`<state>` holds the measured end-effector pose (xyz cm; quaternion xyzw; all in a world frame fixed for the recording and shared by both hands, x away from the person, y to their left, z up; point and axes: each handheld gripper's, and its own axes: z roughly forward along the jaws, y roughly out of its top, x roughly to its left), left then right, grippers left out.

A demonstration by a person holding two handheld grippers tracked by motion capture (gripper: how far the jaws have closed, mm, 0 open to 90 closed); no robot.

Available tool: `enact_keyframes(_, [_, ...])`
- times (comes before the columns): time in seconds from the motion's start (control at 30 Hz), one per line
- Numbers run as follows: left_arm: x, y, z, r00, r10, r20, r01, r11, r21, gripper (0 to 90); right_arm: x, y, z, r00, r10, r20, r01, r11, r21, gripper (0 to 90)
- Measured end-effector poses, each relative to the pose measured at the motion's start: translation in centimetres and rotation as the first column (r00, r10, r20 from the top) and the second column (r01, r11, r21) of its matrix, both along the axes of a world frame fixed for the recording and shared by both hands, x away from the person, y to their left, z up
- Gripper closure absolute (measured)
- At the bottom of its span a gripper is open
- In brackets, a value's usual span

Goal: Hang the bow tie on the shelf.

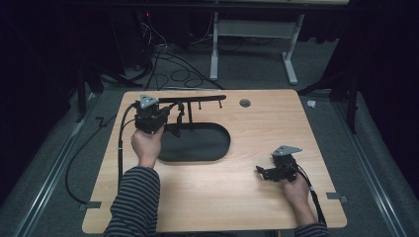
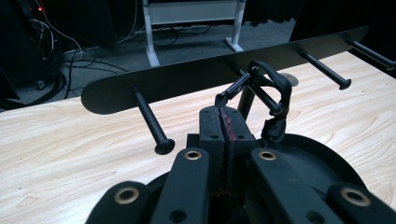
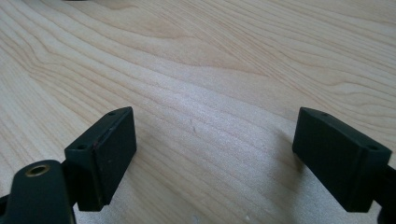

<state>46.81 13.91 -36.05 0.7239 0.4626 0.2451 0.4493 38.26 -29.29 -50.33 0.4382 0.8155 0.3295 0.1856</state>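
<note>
Left gripper (image 2: 223, 122) clenched on a thin black strap loop (image 2: 273, 95), which is hooked over a middle peg (image 2: 266, 99) of the black rack (image 1: 195, 100), at 12 o'clock from the oval base (image 1: 197, 143). Right gripper (image 3: 215, 158) released, idle on bare table (image 1: 237, 197) at 4 o'clock.

Risks, as I judge them: the loop slips off the peg end if pulled outward, or a tug tips the rack.

Pale wood-grain tabletop; dark room, grey carpet, cables and a white desk frame at 12 o'clock.

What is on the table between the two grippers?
In the high view, the black oval base of the peg rack lies between the left gripper and the right gripper; beyond it is bare table.
</note>
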Motion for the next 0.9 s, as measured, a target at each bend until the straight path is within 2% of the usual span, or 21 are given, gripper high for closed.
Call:
enact_keyframes(0.17, [0.05,-0.02,-0.06,0.9999,-0.001,-0.011,0.001,1.0000,0.003,88.0,0.00,0.00,0.00,1.0000,0.000,0.000,0.000,1.000,0.000,14.3])
enact_keyframes(0.37, [-0.02,-0.08,0.14,1.0000,0.000,0.004,0.000,1.0000,-0.005,88.2,0.00,0.00,0.00,1.0000,0.000,0.000,0.000,1.000,0.000,14.3])
enact_keyframes(0.6, [0.54,-0.49,0.41,1.0000,-0.003,-0.001,0.003,1.0000,-0.009,88.2,0.00,-0.01,0.01,1.0000,0.001,-0.002,-0.001,1.000,-0.001,14.3])
enact_keyframes(0.9, [0.62,-0.54,0.49,1.0000,0.001,-0.009,-0.001,1.0000,0.008,86.2,0.01,-0.01,0.00,1.0000,0.001,0.001,-0.001,1.000,-0.001,14.3])
